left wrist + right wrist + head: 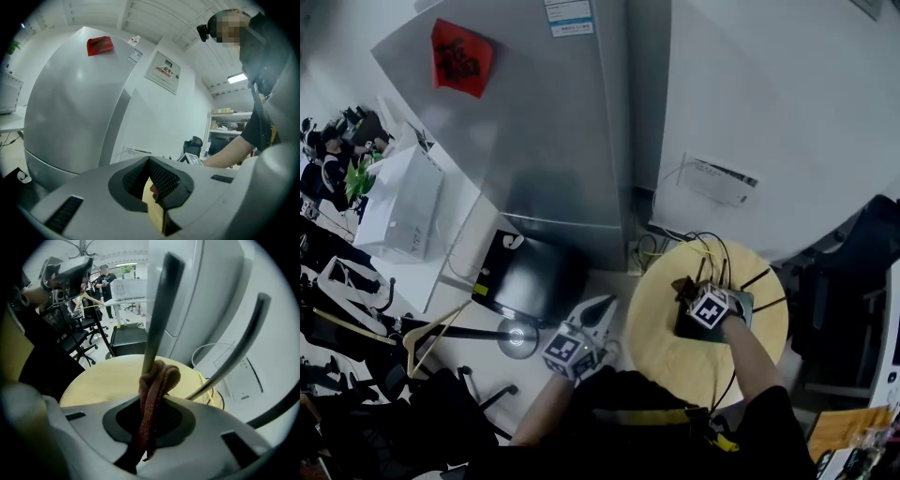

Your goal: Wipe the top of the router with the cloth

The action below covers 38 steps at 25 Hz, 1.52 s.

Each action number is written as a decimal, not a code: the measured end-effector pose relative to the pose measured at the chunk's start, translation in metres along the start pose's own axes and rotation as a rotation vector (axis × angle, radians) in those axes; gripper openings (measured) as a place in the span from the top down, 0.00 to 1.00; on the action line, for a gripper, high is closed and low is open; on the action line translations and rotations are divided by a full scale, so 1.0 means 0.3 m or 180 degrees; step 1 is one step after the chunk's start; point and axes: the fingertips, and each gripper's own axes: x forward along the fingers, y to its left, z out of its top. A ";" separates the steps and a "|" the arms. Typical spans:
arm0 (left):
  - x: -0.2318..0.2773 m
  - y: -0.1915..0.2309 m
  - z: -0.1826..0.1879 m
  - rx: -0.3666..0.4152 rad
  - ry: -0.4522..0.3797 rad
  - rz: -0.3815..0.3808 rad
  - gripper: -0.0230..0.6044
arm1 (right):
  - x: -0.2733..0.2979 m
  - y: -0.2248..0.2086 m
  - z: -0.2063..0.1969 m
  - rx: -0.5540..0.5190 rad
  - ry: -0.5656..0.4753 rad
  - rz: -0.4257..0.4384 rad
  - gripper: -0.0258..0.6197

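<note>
The black router (692, 328) lies on the round wooden table (675, 361), its antennas (757, 278) fanning out to the right. My right gripper (687, 290) is over the router, shut on a reddish-brown cloth (682, 285). In the right gripper view the cloth (157, 380) hangs bunched between the jaws of that gripper (151, 404), and two antennas (158, 310) rise just ahead of it. My left gripper (601, 309) hangs off the table's left edge; its jaws (150, 163) meet with nothing between them.
A grey fridge (546, 122) stands behind the table, with a black box (531, 278) on the floor at its foot. Cables (705, 246) run from the router to the wall. Office chairs (356, 356) and a white box (401, 202) crowd the left.
</note>
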 end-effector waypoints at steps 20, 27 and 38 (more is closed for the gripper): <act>-0.006 -0.088 0.051 0.0066 -0.0119 -0.0246 0.96 | -0.241 -0.086 0.086 -0.0014 -0.0578 -0.0611 0.87; 0.003 -0.124 0.049 0.0083 -0.0128 -0.0358 0.97 | -0.398 -0.106 0.158 -0.0030 -0.1090 -0.1020 0.87; 0.059 -0.175 0.042 0.0153 -0.0076 -0.0581 0.96 | -0.463 -0.144 0.085 0.0335 -0.1197 -0.1290 0.87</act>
